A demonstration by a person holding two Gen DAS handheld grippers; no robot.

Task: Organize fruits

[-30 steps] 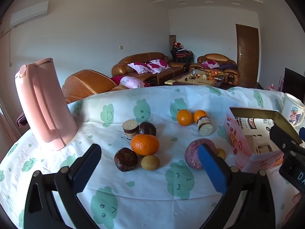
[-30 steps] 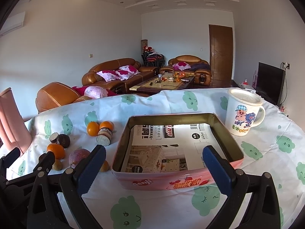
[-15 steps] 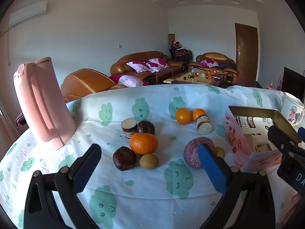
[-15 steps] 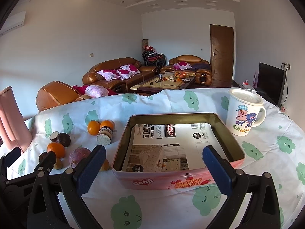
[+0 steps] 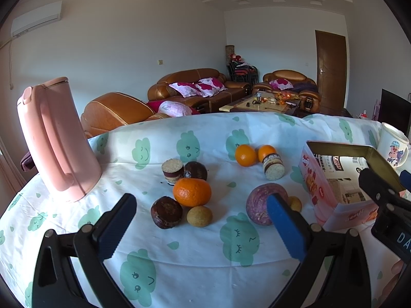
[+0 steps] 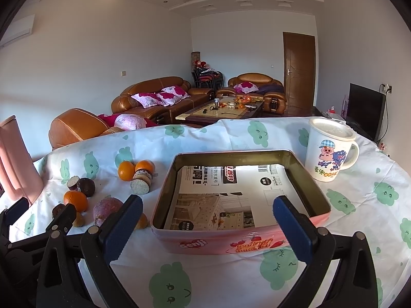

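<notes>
A: Where does it stand? Both tools look idle to me; the left gripper (image 5: 200, 220) hangs over the cloth with its jaws spread wide and nothing between them; the right gripper (image 6: 205, 220) is the same, agape in front of the pink tin (image 6: 303, 195).

B: Agreed; and the tin holds only printed paper, so I judge that none of the sorting is done; every fruit lies on the tablecloth (image 5: 195, 264) to the left of the tin.

A: Which piece first?

B: The big orange (image 5: 192, 192) sits nearest the middle of the left jaws; but it touches the dark round fruit (image 5: 167, 212) and the small tan fruit (image 5: 199, 215) in front of it, and the dark passion fruit (image 5: 195, 170) is just behind; so come down from above, not sweeping along the cloth, or the neighbours will roll.

A: And the purple fruit (image 5: 262, 202)?

B: An easier grab in one way, standing apart from the cluster and near the tin; though a small yellowish thing (image 5: 295, 203) is tucked behind it, half hidden by the blue pad, and I can't say whether they touch.

A: Grip advice?

B: Centre the pads on the widest part; close gently, since round skins slip and squash; lift clear above the tin's rim before crossing; set down low on the paper rather than dropping.

A: Anything to avoid?

B: The pink kettle (image 5: 54, 138) on the left and the cartoon mug (image 6: 328, 151) beyond the tin; keep elbows away from both.
</notes>
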